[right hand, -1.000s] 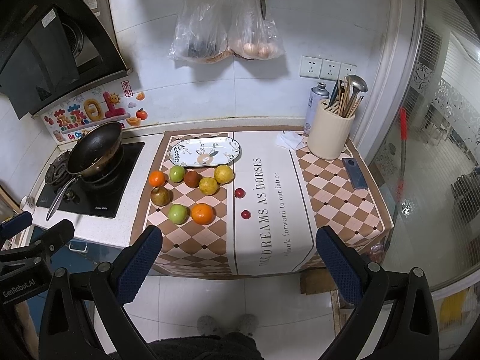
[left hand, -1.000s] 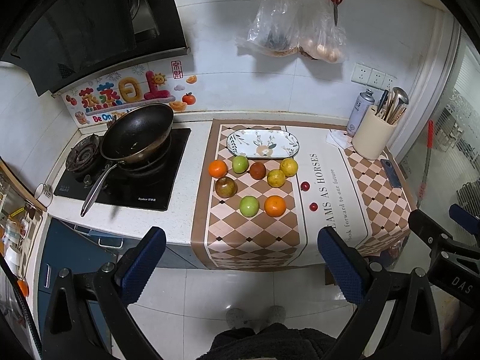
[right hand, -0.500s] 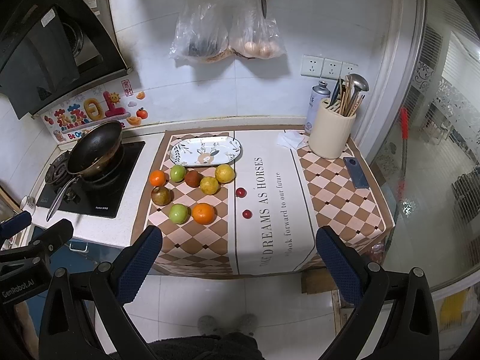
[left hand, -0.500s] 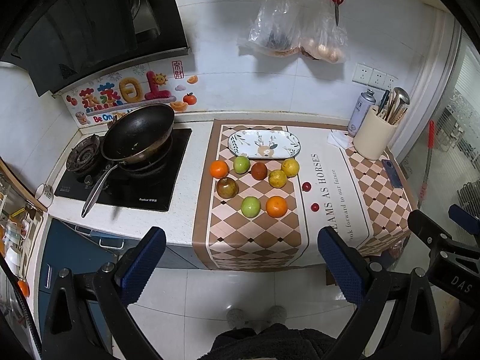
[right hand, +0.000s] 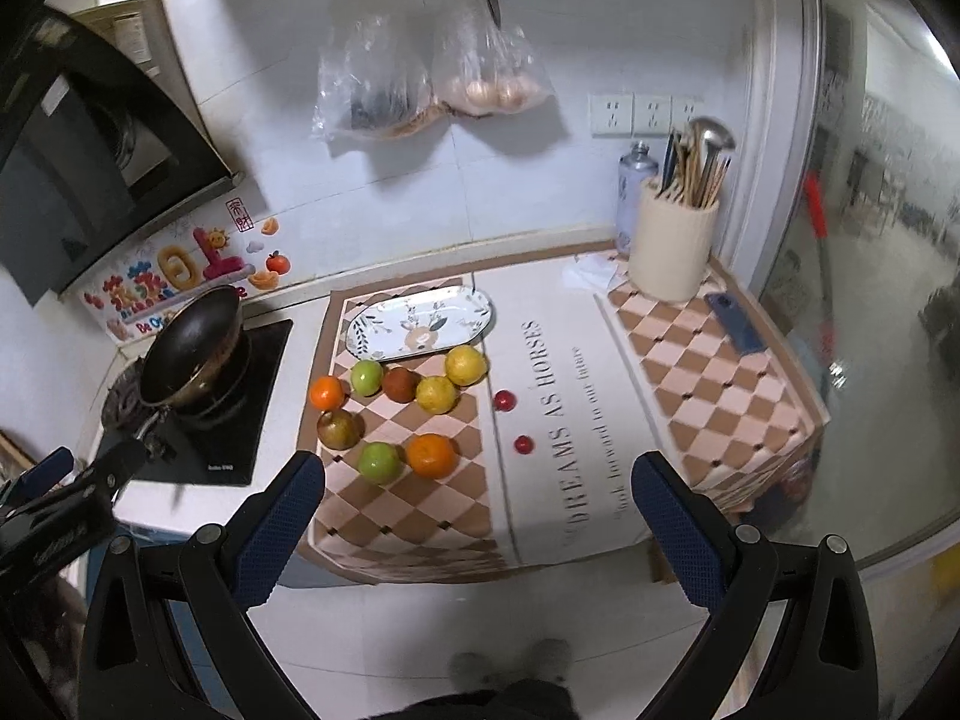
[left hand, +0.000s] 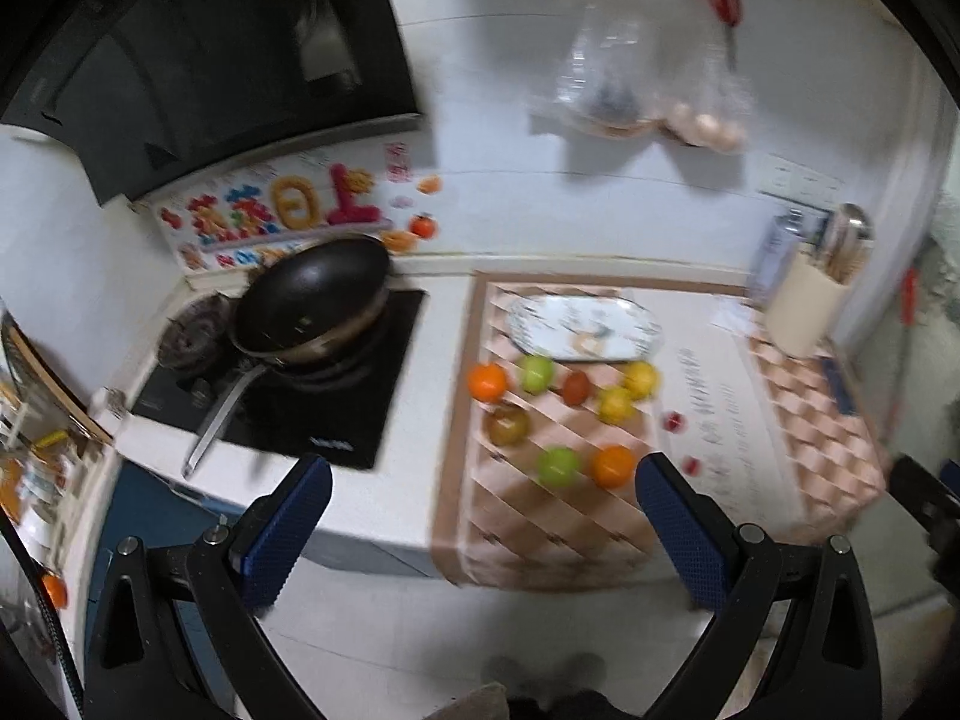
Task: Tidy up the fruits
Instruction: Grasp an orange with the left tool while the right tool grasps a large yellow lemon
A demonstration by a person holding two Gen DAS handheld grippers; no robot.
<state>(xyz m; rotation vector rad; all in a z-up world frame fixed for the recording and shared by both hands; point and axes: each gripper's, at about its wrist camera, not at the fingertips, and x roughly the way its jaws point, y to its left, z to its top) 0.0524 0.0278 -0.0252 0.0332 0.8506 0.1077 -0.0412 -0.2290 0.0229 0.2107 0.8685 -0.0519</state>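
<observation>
Several fruits lie on a checkered mat (right hand: 414, 516) on the counter: two oranges (right hand: 431, 455), two green apples (right hand: 378, 461), two yellow citrus (right hand: 465, 364), a brown fruit (right hand: 339, 428), a dark red one (right hand: 400, 384) and two small red fruits (right hand: 524, 444). An oval patterned plate (right hand: 420, 330) lies empty behind them; it also shows in the left wrist view (left hand: 585, 327). My left gripper (left hand: 480, 534) and right gripper (right hand: 477, 534) are both open and empty, held in front of the counter, short of the fruits (left hand: 612, 465).
A black wok (right hand: 195, 342) sits on a stove at the left. A cream utensil holder (right hand: 672, 252) and a spray can (right hand: 633, 204) stand at the back right. A phone (right hand: 735, 330) lies on the mat's right part. Plastic bags (right hand: 432, 90) hang on the wall.
Both grippers have moved closer to the counter; the fruits look larger and nearer the fingers. The left view is blurred by motion. The fruits have not moved.
</observation>
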